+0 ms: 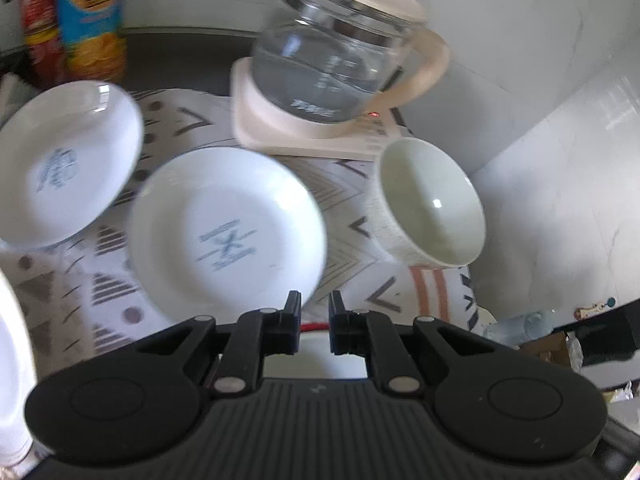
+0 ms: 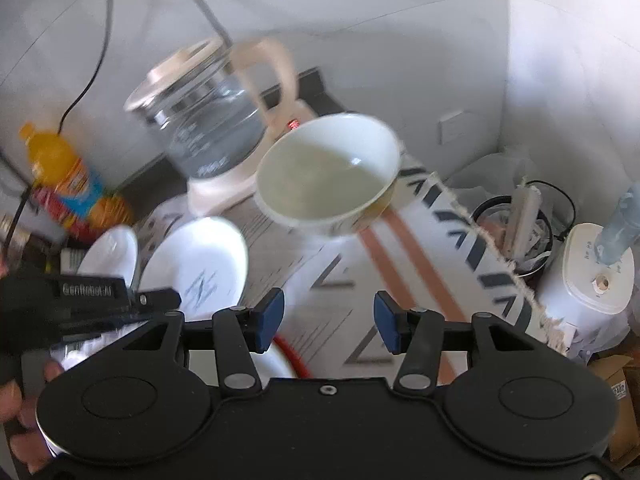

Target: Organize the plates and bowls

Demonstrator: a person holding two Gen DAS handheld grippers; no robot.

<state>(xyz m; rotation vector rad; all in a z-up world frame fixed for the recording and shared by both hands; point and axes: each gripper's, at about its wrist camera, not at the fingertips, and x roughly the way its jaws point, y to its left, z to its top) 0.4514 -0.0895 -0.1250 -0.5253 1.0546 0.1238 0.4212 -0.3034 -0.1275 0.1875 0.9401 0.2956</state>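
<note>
Two small white round plates sit on the patterned cloth that covers the bench: one with a faint blue mark in its middle (image 1: 226, 226) lies just ahead of the left tool (image 1: 314, 312), and a second white plate with a blue mark (image 1: 66, 164) lies beside it to the left, its rim looking tilted, though blur makes that hard to judge. To the right of the nearer plate stands a pale, deep ceramic bowl (image 1: 430, 204), close to the edge of the cloth (image 1: 360, 256). Behind the dishes a clear glass kettle with a cream lid and handle (image 1: 340, 52) rests on its cream base, and an orange drink bottle with a blue label (image 1: 94, 20) stands at the back left. The left tool has its black fingers drawn almost together with nothing between them. The right tool (image 2: 329, 322), with blue pads, stands partly open and empty, hovering over the cloth in front of the bowl, not touching it. From the right wrist view, the left tool shows at the left edge beside the plates, with fingers of a hand (image 2: 24, 400) below it. Off the bench to the right stands a white appliance (image 2: 592, 280).
</note>
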